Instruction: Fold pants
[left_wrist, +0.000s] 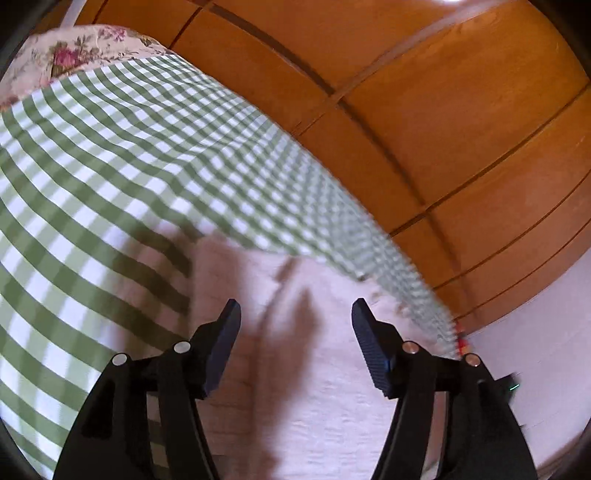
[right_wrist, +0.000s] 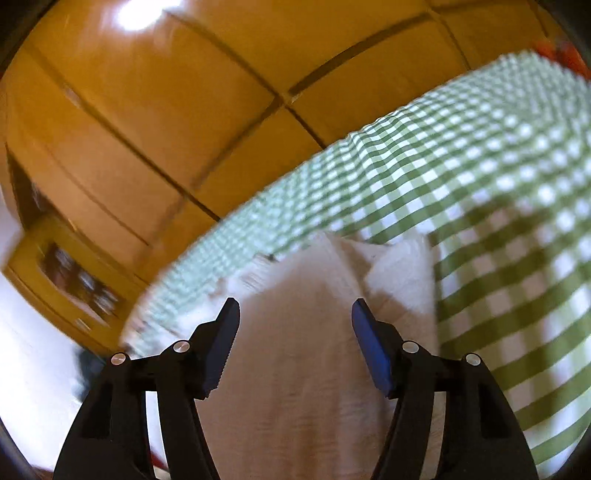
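The pants (left_wrist: 295, 350) are pale pinkish-white and lie flat on a green-and-white checked bed cover (left_wrist: 110, 166). My left gripper (left_wrist: 293, 314) is open above them, holding nothing, its shadow falling on the cloth. In the right wrist view the pants (right_wrist: 295, 369) run under my right gripper (right_wrist: 293, 314), with a fold or corner raised at their far end (right_wrist: 391, 269). The right gripper is open and empty above the cloth. Both views are blurred by motion.
Orange-brown wooden cabinet doors (left_wrist: 424, 110) stand behind the bed's far edge and also show in the right wrist view (right_wrist: 166, 110). A floral pillow (left_wrist: 66, 55) lies at the bed's far left. The checked cover (right_wrist: 498, 221) extends to the right.
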